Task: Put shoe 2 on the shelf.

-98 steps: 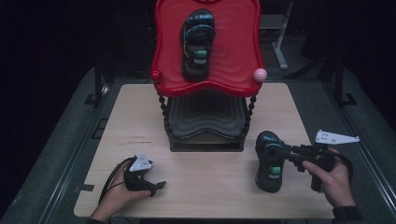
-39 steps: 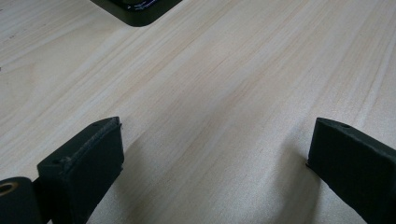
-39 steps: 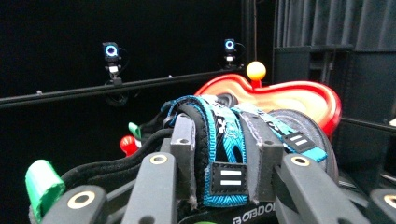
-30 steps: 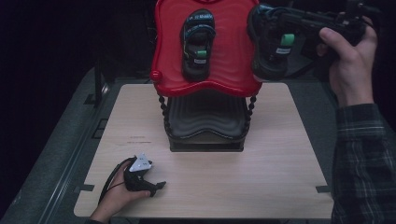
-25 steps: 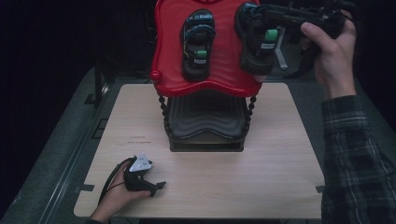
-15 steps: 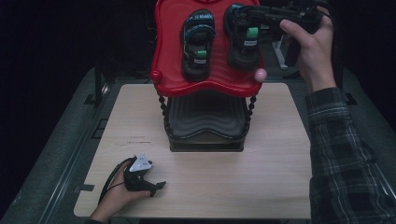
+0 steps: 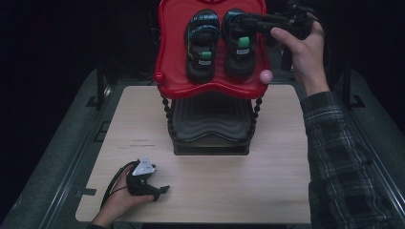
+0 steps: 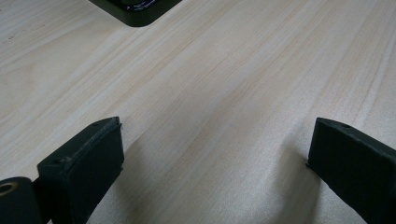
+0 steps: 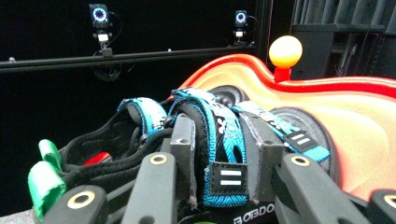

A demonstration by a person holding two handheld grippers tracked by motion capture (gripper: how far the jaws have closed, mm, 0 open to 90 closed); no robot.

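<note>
Setting the black sandal with blue straps (image 7: 240, 45), pinched by the right gripper (image 7: 248, 20) fingers, at the frame's top, we lower it flat onto the glossy red tray (image 7: 168, 52) beside its mate (image 7: 201, 45) before letting go.

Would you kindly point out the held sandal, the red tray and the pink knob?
held sandal (image 7: 239, 47), high view, green tab.
red tray (image 7: 169, 57), high view, left rim.
pink knob (image 7: 265, 75), high view, ball's centre.
</note>
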